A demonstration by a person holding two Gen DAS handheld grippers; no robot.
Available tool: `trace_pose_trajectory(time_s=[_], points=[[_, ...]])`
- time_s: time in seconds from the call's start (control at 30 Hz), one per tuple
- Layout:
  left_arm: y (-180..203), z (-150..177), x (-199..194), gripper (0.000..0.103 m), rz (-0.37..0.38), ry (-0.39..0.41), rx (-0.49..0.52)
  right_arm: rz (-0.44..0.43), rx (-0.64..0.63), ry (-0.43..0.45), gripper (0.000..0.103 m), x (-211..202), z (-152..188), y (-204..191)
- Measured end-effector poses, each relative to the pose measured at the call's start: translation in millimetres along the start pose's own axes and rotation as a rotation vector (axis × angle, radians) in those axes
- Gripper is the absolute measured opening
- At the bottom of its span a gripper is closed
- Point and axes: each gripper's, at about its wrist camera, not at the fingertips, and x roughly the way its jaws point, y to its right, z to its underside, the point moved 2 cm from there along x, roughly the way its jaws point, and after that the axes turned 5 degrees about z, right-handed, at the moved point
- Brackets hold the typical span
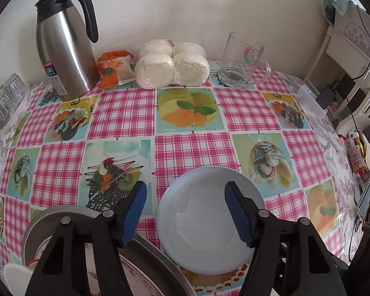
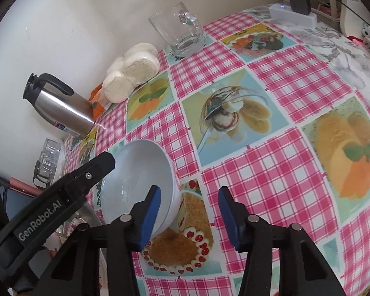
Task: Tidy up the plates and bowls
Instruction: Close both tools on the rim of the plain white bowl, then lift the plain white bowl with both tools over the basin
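Pale blue-grey glaze, smooth and a little shiny, without any pattern: this is the plate [image 1: 199, 222] I must handle. It is round and rather deep, almost a shallow bowl, so it has no long axis to line up with. It sits at the near side of the worktop [image 1: 190, 153], on the pink checked cloth, and its near-left edge comes just beside the rim of a metal tray [image 1: 160, 259]. From the right wrist view its right side seems a bit raised, but I cannot tell if it lies flat.

What matters is the rim. The left gripper [image 1: 186, 217] stands over the left rim, one finger outside and one above the hollow. The right gripper [image 2: 190, 218] takes the opposite, right rim in the same way. Both hands are equally close. Both grippers are released; I see no pad pressing the plate.

I judge the next move needs both to close on the rim together.

Far away stand a steel jug [image 1: 64, 56], a bag of buns [image 1: 172, 66] and a glass mug [image 1: 244, 61].
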Motion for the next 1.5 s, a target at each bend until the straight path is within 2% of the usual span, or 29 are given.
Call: trace_pose_trajectory(time_s=[0.27, 0.47, 0.7, 0.77, 1.1, 1.23, 1.37, 1.5], points=[[-4.1, 0.2, 4.1, 0.060, -0.004, -0.013, -0.012, -0.022, -0.009, -0.024, 0.024, 13.8, 3.9, -7.8], [-3.8, 0.0, 1.2, 0.058, -0.005, -0.014, -0.007, -0.032, -0.010, -0.039, 0.018, 21.1, 6.8, -12.3], [-2.5, 4.7, 10.6, 0.049, -0.004, -0.047, -0.007, -0.007, -0.010, -0.030, 0.008, 20.4, 5.8, -7.2], [-1.0, 5.7, 11.9, 0.043, -0.002, -0.055, -0.004, -0.002, -0.011, -0.027, 0.007, 19.1, 5.0, -4.3], [8.0, 11.2, 20.0, 0.036, 0.001, -0.098, 0.027, 0.001, 0.016, -0.029, 0.007, 15.1, 2.3, 8.9], [13.3, 13.1, 21.9, 0.021, 0.019, -0.114, 0.040, 0.016, 0.024, -0.024, 0.007, 11.9, 1.3, 14.2], [15.6, 14.6, 22.7, 0.019, 0.019, -0.117, 0.050, 0.024, 0.025, -0.025, 0.007, 10.0, 1.0, 16.3], [11.6, 13.7, 18.9, 0.019, 0.082, -0.112, 0.000, 0.025, 0.025, -0.028, 0.008, 5.9, 2.2, 18.8]])
